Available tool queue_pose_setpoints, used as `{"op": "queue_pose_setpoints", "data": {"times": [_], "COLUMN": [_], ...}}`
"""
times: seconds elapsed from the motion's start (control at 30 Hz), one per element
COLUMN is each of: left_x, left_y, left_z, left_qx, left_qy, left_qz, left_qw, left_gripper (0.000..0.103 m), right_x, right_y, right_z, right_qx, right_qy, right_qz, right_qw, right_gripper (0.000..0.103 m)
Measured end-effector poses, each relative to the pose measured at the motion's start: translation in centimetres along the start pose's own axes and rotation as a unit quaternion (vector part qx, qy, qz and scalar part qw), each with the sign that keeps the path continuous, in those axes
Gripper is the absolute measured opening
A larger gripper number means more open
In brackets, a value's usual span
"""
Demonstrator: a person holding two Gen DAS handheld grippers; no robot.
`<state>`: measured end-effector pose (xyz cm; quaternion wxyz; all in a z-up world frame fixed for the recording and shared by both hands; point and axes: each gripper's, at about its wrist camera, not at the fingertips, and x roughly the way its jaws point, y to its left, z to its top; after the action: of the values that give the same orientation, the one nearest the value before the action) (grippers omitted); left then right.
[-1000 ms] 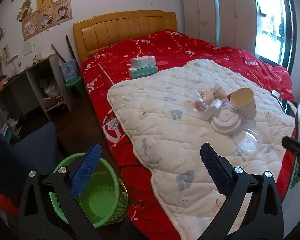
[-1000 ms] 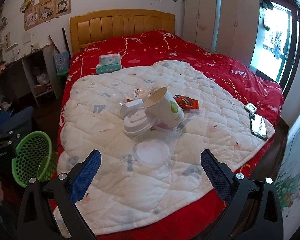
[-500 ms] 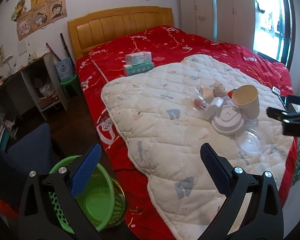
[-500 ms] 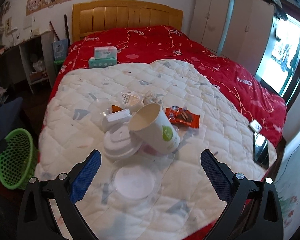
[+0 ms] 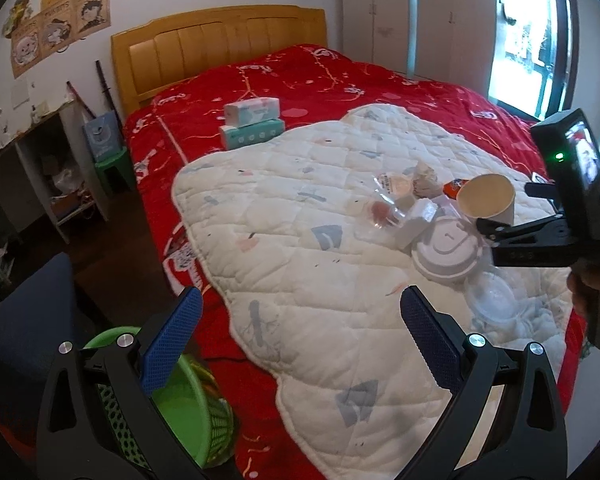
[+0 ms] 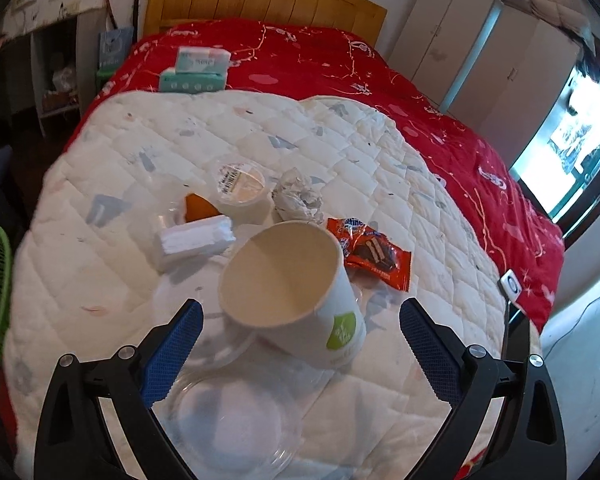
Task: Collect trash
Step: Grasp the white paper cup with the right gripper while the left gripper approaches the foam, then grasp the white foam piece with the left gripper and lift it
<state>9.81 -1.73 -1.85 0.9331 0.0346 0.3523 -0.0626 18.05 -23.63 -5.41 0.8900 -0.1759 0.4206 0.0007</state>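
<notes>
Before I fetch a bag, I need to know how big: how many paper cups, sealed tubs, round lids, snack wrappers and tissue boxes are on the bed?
Paper cup: 1
Sealed tub: 1
Round lids: 2
Snack wrapper: 1
Tissue boxes: 2
Total: 7

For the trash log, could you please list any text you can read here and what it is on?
Nothing reads whole.
"...ine": partial white letters on the orange snack wrapper.
Barcode label on the clear lidded tub: too small.
Green logo on the paper cup: blurred.
Wall posters: lettering too small.
Tissue packs: unreadable.
</notes>
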Motion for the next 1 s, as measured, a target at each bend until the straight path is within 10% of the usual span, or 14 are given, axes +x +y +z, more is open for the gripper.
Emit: {"op": "queue_pose_setpoints", "data": {"times": [0.2, 1.0], "left_x": [2.3, 14.7], "left_y": [-1.7, -10.5], "left_z": [1.6, 4.7], "left_qx": [0.027, 0.136], "left_qy": [-0.001, 0.056], "left_qz": [-0.046, -0.158], "left_qw": [0.9985, 0.9763], "left_gripper": [0.089, 0.043], "right_x": [1.6, -5.0], "right_y": [-0.5, -6.0], "right_z": [0.1, -3.3], "right_qx": [-0.004, 0.104], "right_qy": [0.016, -0.034], "right_qz": [0.008, 0.077], "right_qw": [1.0, 0.991], "right_gripper": [0.067, 0.064]}}
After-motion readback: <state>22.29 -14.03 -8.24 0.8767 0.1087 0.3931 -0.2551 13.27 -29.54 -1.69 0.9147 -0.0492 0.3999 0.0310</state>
